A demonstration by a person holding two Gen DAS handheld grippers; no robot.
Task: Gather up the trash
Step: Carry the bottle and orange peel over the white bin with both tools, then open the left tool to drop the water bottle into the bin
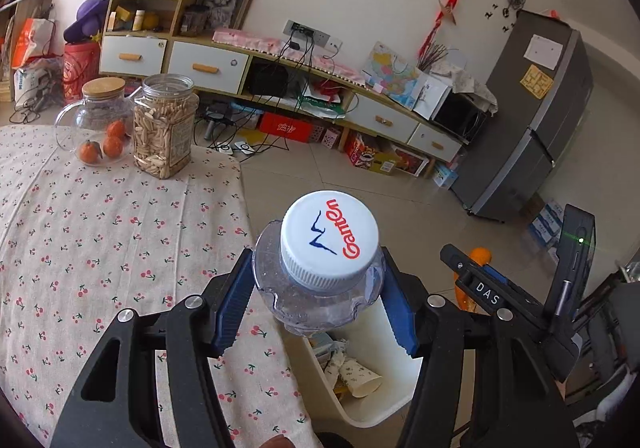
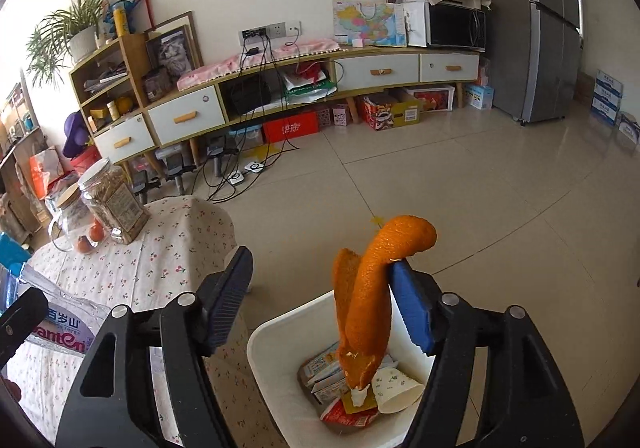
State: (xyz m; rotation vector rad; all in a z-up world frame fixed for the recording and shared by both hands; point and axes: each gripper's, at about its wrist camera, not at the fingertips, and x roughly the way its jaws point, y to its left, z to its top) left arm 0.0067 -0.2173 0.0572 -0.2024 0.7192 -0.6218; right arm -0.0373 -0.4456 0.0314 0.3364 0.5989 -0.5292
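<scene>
Ahead of me, a table in a cherry-print tablecloth (image 1: 100, 232) carries a lidless plastic jar of pale seeds (image 1: 165, 126) just beside a cork-lidded glass jug (image 1: 96, 120) with small oranges behind it. Across the tiled floor, a long low cabinet (image 2: 280, 96) lines the wall, a microwave (image 2: 456, 26) on top and a grey fridge (image 2: 552, 28) at its end.

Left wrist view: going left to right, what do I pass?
Glass pitcher of oranges → jar of snack sticks → Ganten water bottle in the left gripper → right gripper → grey fridge.
</scene>
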